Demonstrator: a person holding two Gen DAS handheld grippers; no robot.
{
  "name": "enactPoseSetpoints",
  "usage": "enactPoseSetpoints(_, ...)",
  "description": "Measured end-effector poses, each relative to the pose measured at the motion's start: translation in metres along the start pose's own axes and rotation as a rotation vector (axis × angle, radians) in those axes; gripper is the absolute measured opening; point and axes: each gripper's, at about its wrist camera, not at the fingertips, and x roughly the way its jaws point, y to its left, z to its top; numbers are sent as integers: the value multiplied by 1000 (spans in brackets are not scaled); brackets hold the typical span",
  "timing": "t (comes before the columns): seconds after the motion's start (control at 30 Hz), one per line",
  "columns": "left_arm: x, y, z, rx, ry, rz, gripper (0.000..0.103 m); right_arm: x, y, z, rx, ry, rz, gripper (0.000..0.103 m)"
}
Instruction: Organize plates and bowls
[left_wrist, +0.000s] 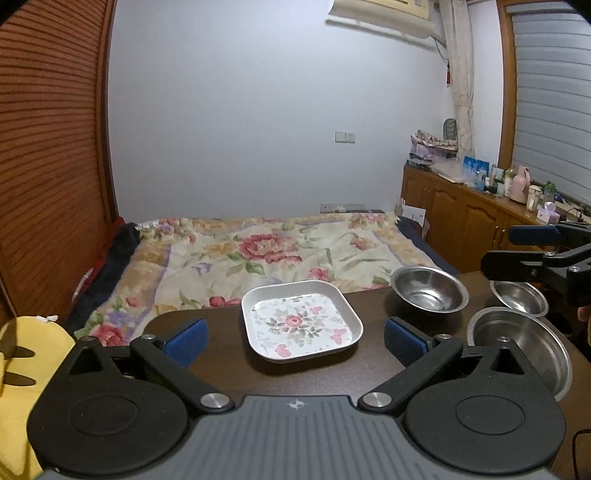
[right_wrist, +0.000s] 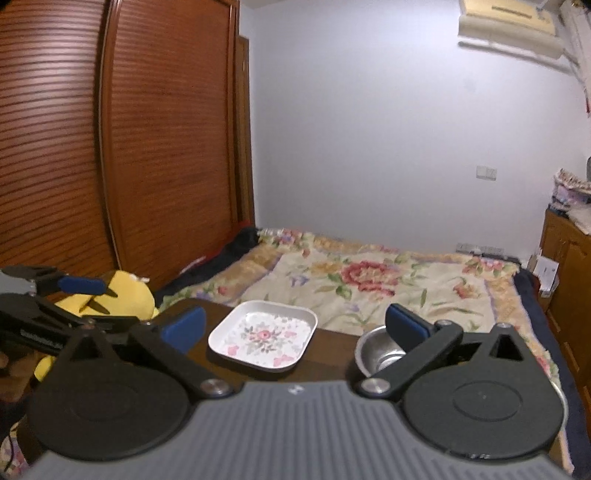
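Left wrist view
Left gripper (left_wrist: 295, 338): jaws spread wide, blue pads apart with nothing between them, low over the dark table (left_wrist: 373, 306).
Square plate (left_wrist: 300, 320): white with a rose print, flat on the table just beyond the pads, near the far edge.
Far bowl (left_wrist: 429, 289): steel, upright, right of the plate, apart from it.
Near bowl (left_wrist: 519, 347): larger steel bowl at the right, partly hidden by the gripper's right arm.
Small bowl (left_wrist: 519, 298): behind the near bowl, under the right gripper (left_wrist: 517, 251), which reaches in from the right edge with jaws apart.
Backdrop: floral bedspread (left_wrist: 258, 251) beyond the table.

Right wrist view
Right gripper (right_wrist: 295, 328): jaws wide, holding nothing.
Square plate (right_wrist: 263, 334): ahead, slightly left of centre.
Steel bowl (right_wrist: 376, 350): behind the right pad; contact unclear.
Left gripper (right_wrist: 79, 295): enters at the far left, before a yellow plush toy (right_wrist: 122, 295).
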Motion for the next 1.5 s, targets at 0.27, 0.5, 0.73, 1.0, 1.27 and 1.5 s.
enactPoseSetpoints(0.27,53,23,11,-29,66,-19,87,56,-6,15,15,107,65,97)
enactPoseSetpoints(0.5,94,36,16,-29,110,11,76,118,-18,19,66,251,87,68)
enactPoseSetpoints(0.73,127,46,12,-59,156,8,67,161,-26,7,83,373,86,53)
enactPoseSetpoints(1.0,154,49,1,-85,222,-1,46,195,-37,-7,147,484,84,35)
enactPoseSetpoints(1.27,165,53,-6,-114,266,-12,28,203,-34,-11,138,525,98,25)
enactPoseSetpoints(1.5,172,59,-11,-146,294,-19,18,213,-33,-17,122,558,76,18)
